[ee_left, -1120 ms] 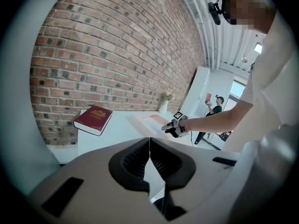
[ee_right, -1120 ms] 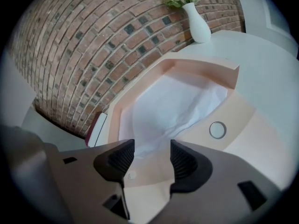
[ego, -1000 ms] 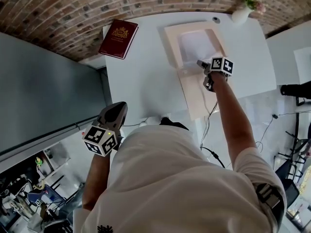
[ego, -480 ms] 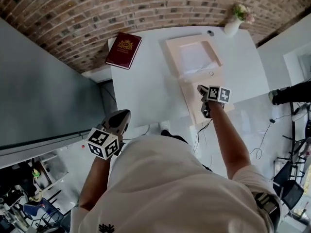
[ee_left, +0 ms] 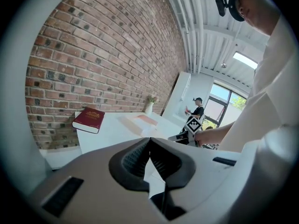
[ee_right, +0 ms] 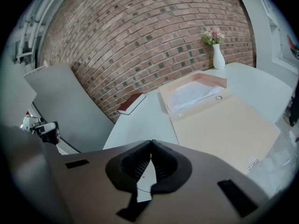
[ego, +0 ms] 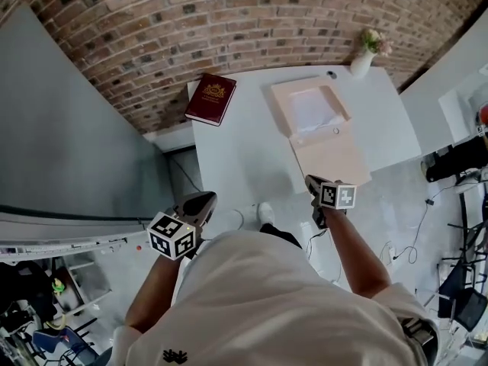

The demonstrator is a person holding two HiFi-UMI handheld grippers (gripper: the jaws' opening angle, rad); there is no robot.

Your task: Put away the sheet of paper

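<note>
The white sheet of paper (ego: 314, 107) lies inside an open pale pink box (ego: 283, 97) on the white table (ego: 236, 151). The box's flat lid (ego: 333, 157) is folded out toward me. The right gripper view shows the paper (ee_right: 191, 96) in the box (ee_right: 164, 95) beyond the lid (ee_right: 224, 125). My right gripper (ego: 313, 183) hovers at the table's near edge, just off the lid's near corner, shut with nothing between its fingers (ee_right: 150, 144). My left gripper (ego: 202, 202) hangs off the table's near left side, shut and empty (ee_left: 149, 140).
A maroon book (ego: 216, 97) lies at the table's far left corner. A white vase with flowers (ego: 364, 58) stands at the far right, against the brick wall. A grey panel (ego: 69, 128) stands left of the table. A person (ee_left: 196, 111) stands far off by a window.
My right gripper has drawn back from the box's hinge, over the lid, to the table's near edge, and its jaws have shut. The left gripper has barely moved.
</note>
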